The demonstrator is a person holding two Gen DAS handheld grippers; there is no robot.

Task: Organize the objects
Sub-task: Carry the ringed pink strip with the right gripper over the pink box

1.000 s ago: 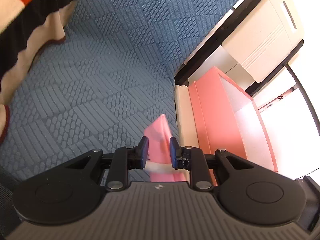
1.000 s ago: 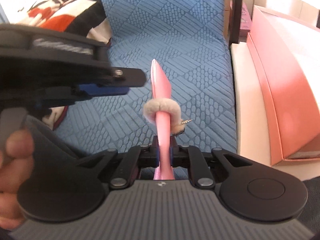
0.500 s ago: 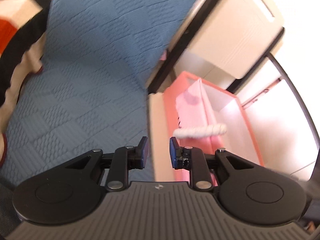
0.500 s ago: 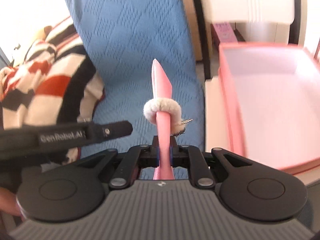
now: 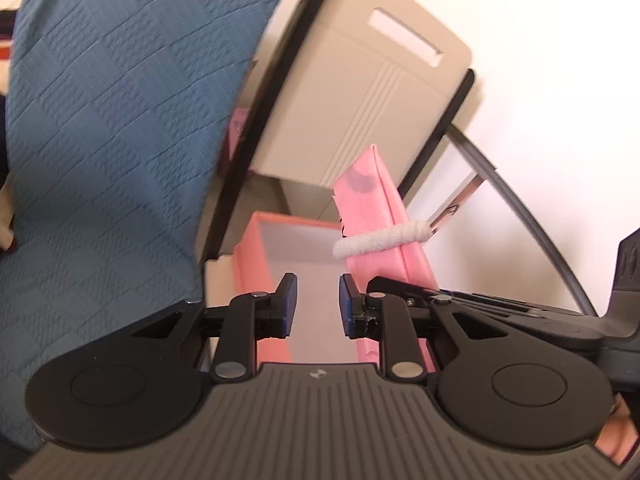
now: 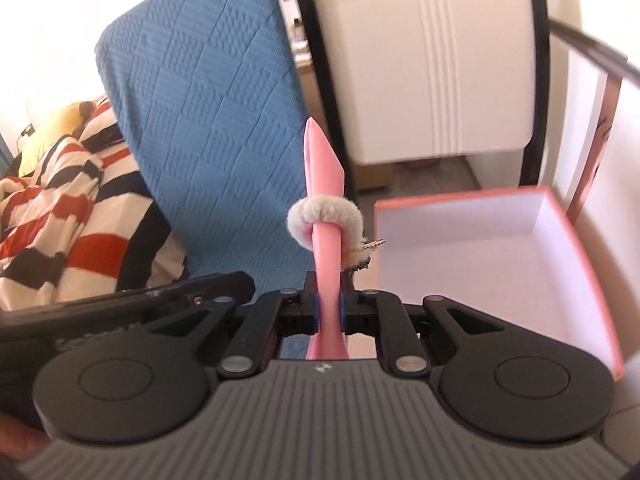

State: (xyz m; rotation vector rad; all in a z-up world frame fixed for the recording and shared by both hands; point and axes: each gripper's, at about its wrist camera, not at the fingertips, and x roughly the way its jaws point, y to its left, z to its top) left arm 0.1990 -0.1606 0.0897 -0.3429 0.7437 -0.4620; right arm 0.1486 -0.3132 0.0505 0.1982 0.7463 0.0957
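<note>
My right claw (image 6: 329, 312) is pinching a flat pink pouch (image 6: 325, 216) near its lower end, so the pouch stands upright between the blue pads, its pointed top edge-on to the camera. A fluffy white hair tie (image 6: 325, 222) is wrapped around the middle of the pouch, and a small metal charm (image 6: 370, 245) hangs from the tie on the right side. Seen from my left wrist, the same pouch (image 5: 376, 208) shows its broad face, leaning a little, with the hair tie (image 5: 382, 242) crossing it like a band.

My left claw (image 5: 316, 306) is spread, with nothing between its pads. It hangs just beside my right claw, whose black body reaches in from the right edge of that view.

The pouch is in the air, next to an open pink box (image 6: 568, 236) with a white inside. In the right wrist view the box lies to the right of the pouch; in the left wrist view the box (image 5: 248, 248) sits beyond my spread pads and the pouch rises in front of its right part. I cannot tell whether the pouch's bottom end touches the box.

To the left is a blue quilted cover (image 6: 208, 120), with a red, white and black striped blanket (image 6: 60, 208) beyond it. Behind the box stands a cream cabinet (image 6: 432, 60) with a black frame.
</note>
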